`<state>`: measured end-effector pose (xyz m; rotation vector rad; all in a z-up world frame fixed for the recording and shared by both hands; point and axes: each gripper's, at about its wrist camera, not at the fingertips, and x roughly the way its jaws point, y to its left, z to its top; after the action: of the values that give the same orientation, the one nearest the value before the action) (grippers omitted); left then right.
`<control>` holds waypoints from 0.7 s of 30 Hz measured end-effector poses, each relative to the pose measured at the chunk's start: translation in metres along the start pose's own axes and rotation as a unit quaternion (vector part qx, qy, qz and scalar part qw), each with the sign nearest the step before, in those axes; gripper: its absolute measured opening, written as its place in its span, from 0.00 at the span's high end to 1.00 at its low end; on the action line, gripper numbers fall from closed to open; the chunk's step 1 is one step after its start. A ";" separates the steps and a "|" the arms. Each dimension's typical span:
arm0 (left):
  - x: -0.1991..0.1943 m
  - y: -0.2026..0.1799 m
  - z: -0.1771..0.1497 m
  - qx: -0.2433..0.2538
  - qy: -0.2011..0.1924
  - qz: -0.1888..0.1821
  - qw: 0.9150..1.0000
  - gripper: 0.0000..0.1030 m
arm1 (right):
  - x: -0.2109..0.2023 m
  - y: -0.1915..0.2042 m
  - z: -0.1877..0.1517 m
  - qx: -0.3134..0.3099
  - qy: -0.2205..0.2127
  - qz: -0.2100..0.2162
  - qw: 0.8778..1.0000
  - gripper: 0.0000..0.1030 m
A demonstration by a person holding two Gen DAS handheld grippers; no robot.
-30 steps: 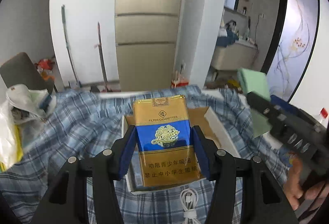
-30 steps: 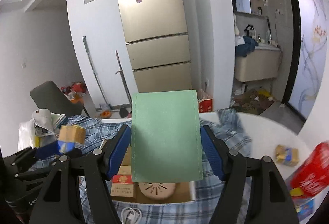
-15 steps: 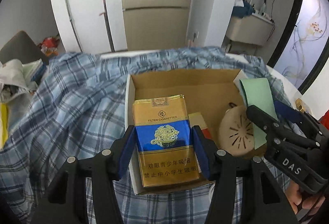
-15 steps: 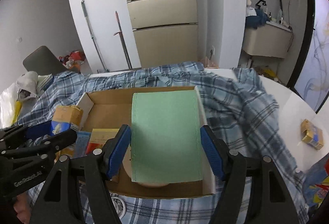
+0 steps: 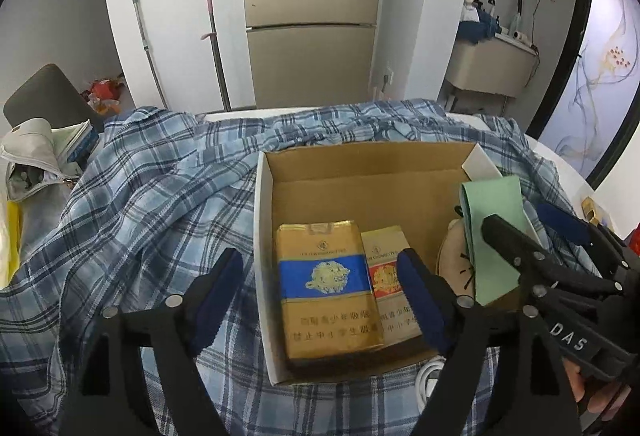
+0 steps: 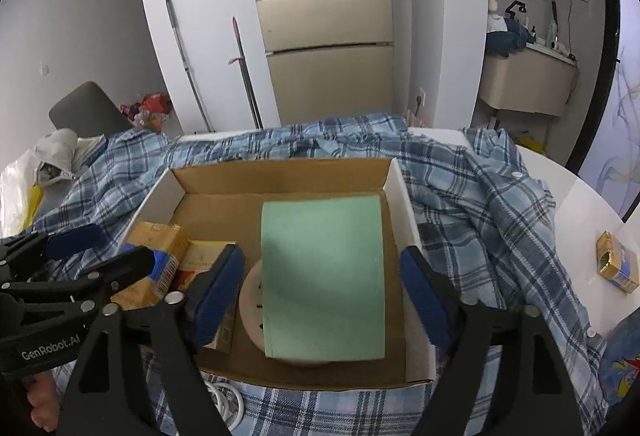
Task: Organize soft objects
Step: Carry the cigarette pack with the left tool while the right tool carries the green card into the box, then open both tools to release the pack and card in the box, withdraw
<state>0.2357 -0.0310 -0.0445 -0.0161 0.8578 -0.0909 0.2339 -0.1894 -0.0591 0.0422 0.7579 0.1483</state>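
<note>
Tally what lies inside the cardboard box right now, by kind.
Cigarette packs: 2 (blue-banded pack, red-banded pack)
Green packet: 1
Beige round disc: 1
Total: 4

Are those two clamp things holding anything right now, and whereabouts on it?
Nothing. Both have just opened: the left gripper stands clear of the gold pack, the right gripper clear of the green pack.

In the box [image 5: 420,151] on the shirt [image 5: 152,187] before me, my left claw's pack [image 5: 326,284] lies leftmost, a second pack [image 5: 386,268] touching its right, then the disc [image 6: 252,300] with the pad [image 6: 322,276] on it.
</note>
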 end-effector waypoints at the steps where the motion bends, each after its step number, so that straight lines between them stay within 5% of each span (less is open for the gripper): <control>1: -0.001 0.001 0.000 -0.001 -0.003 -0.002 1.000 0.21 | -0.001 -0.001 0.001 0.002 -0.005 -0.003 1.000 0.22; 9: -0.036 -0.006 0.002 0.009 -0.087 -0.001 0.996 0.20 | -0.017 -0.008 0.012 0.015 -0.033 -0.005 0.999 0.21; 21: -0.147 -0.023 -0.003 0.041 -0.242 -0.016 0.969 0.09 | -0.097 -0.014 0.036 0.003 -0.116 -0.002 0.993 0.08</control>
<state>0.1361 -0.0415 0.0659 0.0252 0.3649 -0.1465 0.1909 -0.2171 0.0319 0.0628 0.5269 0.1346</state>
